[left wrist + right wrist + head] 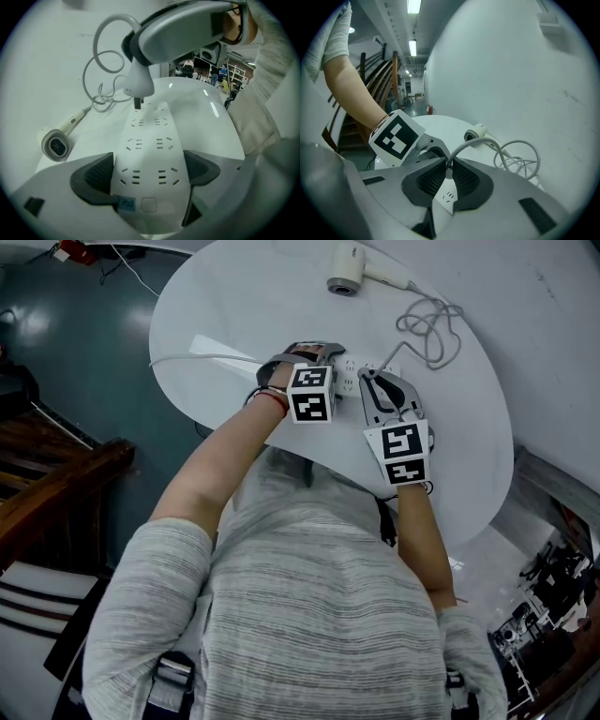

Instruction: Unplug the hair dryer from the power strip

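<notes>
Steadiness matters most here: the left tongs (147,172) are pinching the power strip (149,140) across its width, one dark pad on each long side. I judge that this hold needs to be firm and to press the strip onto the counter (234,306) so that the other hand's pull lifts only the plug. The right tongs (449,172) are pressed onto the white plug (138,82) where the cord (485,139) leaves it, at the far end of the strip from the left tongs. Seen from the left tongs, the plug sits just above the strip's last socket with a dark prong (137,103) showing beneath it. It looks out or very nearly out, but I cannot tell whether the tip has cleared the slot. The pull is best taken straight along the prongs, without sideways rocking, and by the plug body, not the cord. The hair dryer (354,273) lies on the counter well beyond both tongs, its cord in loose coils between it and the right tongs, slack enough not to drag. The left forearm (220,465) and right forearm (424,531) reach forward side by side over the counter's near edge. The left tongs point steeply down onto the strip, while the right tongs slant down less steeply, a little above it.
</notes>
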Available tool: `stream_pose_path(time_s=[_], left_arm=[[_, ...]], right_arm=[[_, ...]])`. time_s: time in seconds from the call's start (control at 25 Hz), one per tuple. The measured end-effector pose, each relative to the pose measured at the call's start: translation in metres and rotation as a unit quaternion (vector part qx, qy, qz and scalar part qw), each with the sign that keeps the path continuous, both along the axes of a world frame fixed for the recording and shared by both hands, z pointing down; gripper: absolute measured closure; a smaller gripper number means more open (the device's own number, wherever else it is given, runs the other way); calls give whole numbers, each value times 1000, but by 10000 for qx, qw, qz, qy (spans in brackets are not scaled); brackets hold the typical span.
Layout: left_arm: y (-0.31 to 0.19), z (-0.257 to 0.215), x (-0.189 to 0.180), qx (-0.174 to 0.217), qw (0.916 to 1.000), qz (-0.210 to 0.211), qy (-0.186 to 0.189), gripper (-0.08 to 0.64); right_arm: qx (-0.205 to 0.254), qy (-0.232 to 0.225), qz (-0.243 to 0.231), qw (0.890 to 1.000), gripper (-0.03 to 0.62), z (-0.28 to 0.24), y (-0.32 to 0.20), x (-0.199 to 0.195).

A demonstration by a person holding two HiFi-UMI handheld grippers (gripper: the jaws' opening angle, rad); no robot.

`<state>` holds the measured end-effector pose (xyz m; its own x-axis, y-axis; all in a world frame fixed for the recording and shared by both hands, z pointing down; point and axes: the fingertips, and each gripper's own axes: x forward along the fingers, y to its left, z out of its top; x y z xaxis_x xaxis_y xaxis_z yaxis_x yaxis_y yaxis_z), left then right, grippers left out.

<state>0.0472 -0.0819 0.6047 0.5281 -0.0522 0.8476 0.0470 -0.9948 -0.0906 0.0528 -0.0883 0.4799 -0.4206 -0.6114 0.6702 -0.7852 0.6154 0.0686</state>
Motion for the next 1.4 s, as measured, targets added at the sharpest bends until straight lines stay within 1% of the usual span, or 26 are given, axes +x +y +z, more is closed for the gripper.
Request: stream_pose_path(time_s=[0.12, 0.2, 0.28, 0.36, 0.44, 0.56, 0.64, 0.84, 1.08, 1.28, 1.4], left_arm=[[1, -1, -2, 14, 10000, -11, -24, 97], [0, -2, -3, 52, 10000, 19, -48, 97], [0, -1, -2, 47, 10000, 16, -47, 97], [0, -1, -2, 46, 10000, 5, -42, 97], [0, -2, -3, 84, 10000, 19, -47, 97], [-1, -3, -3, 128, 9999, 32, -24, 97], [0, -2, -3, 86, 10000, -4, 22, 97], [2, 1, -5, 94, 9999, -51, 108, 97], [0, -1, -6, 164, 9997, -79, 159, 97], [1, -9, -7, 355, 9982, -280, 402, 97], [-1, -24, -5, 433, 9943, -602, 770, 97]], right_arm=[[45, -80, 109, 9999, 537, -7, 3, 6], [66, -246, 252, 9994, 537, -11, 4, 12], [18, -596, 472, 9971, 537, -15, 3, 21], [-100, -1017, 770, 9918, 537, -17, 4, 32], [-168, -1219, 1030, 9870, 537, -17, 5, 47], [-181, -1173, 1274, 9847, 537, -12, 9, 69], [-211, -1109, 1404, 9836, 537, -5, 12, 82], [-394, -1116, 1712, 9781, 537, 15, 22, 105], [-608, -891, 1766, 9784, 537, 37, 32, 114], [-777, -685, 1699, 9800, 537, 51, 38, 116], [-825, -620, 1688, 9802, 537, 56, 40, 116]])
